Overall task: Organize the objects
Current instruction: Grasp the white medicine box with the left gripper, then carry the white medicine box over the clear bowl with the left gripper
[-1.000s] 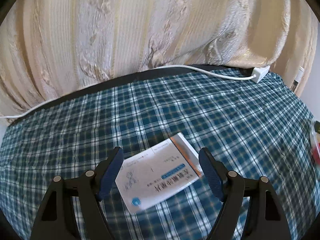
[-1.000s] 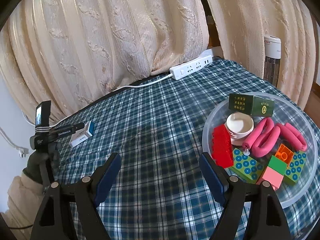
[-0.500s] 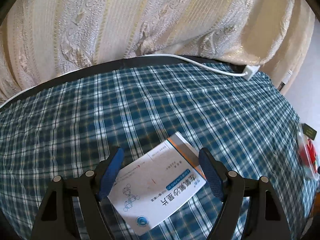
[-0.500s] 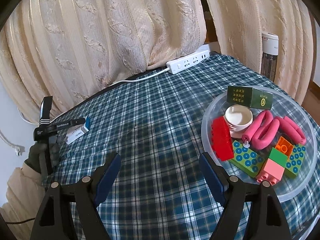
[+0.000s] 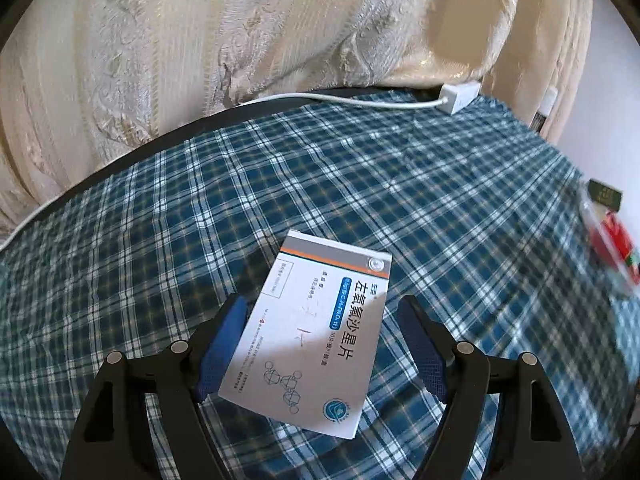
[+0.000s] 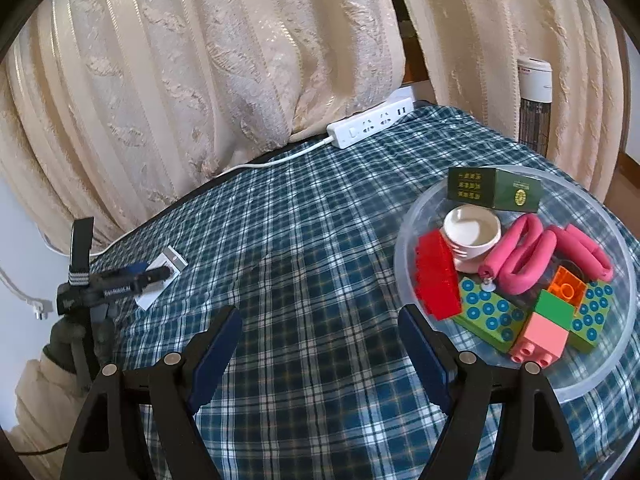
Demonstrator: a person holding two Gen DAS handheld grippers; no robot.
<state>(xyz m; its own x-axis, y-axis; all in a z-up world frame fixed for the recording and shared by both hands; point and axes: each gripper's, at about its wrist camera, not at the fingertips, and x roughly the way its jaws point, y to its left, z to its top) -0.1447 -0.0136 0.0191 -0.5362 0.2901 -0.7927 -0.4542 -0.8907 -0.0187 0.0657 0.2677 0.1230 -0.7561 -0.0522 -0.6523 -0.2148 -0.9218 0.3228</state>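
The white medicine box (image 5: 316, 332) lies flat on the checked cloth (image 5: 360, 184), right in front of the left gripper (image 5: 320, 344) and partly between its two blue pads. The jaws stand wide apart and do not press on it; the left pad (image 5: 224, 344) is at, or just over, one long edge of the box, the right pad is a little way off the other edge. I cannot tell if the left pad touches the carton. The long axis of the box runs away from the camera and leans a little to the right, so it is nearly in line with the fingers — the jaws would close across its short width. This looks like the grip to take, after the gripper comes lower.

The right gripper (image 6: 320, 352) is also wide apart and holds nothing. It hangs over bare cloth, with the clear round bowl (image 6: 404, 240) just to its right. In the right wrist view the box (image 6: 162, 280) is far to the left, under the other tool, so the left hand is much nearer to it.

The bowl already holds toy bricks, a pink foam grip, a small white cup and a dark green carton — probably the box should go there too. Behind the table hang cream curtains (image 6: 200, 80), and a white power strip (image 6: 370, 124) lies at the far edge.
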